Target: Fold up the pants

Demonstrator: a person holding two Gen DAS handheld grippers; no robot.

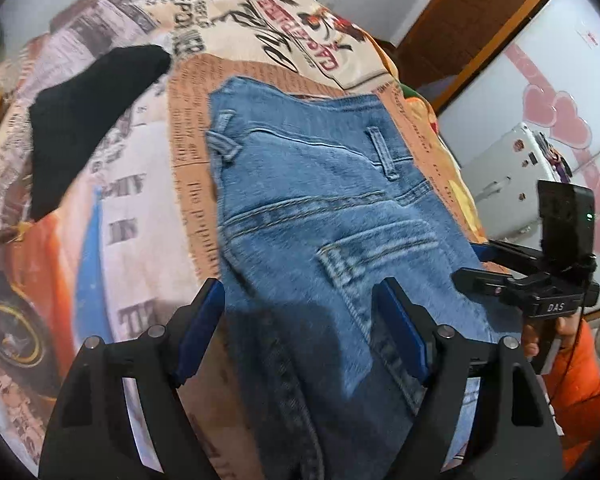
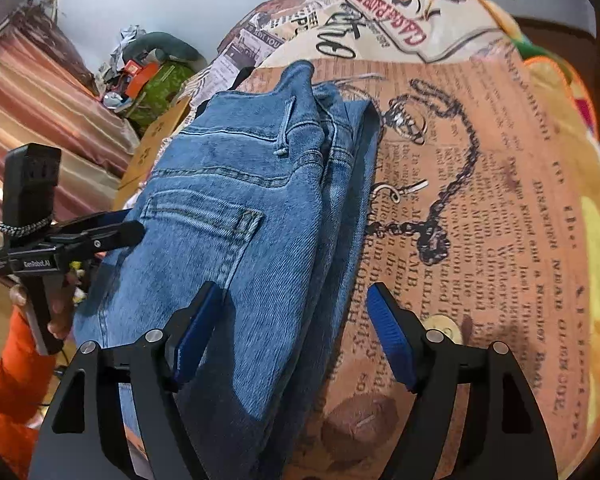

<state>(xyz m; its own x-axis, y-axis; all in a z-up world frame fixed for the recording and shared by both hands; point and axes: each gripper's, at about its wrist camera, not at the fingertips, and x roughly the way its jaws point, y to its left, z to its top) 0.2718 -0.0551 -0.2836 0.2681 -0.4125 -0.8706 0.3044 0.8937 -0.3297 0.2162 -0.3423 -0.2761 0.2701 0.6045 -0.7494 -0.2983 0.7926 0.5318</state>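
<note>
Left wrist view: jeans (image 1: 320,216) lie on the printed bedspread (image 1: 148,208), folded lengthwise, long axis running away from me, waistband far. Left gripper (image 1: 300,320) spread wide over the seat; right gripper (image 2: 292,328) equally spread, straddling the folded edge. Leg ends cut off below both frames.

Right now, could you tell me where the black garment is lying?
The black garment shows in the left wrist view, upper left, on the newspaper-print blanket, left of the jeans and apart from them.
</note>
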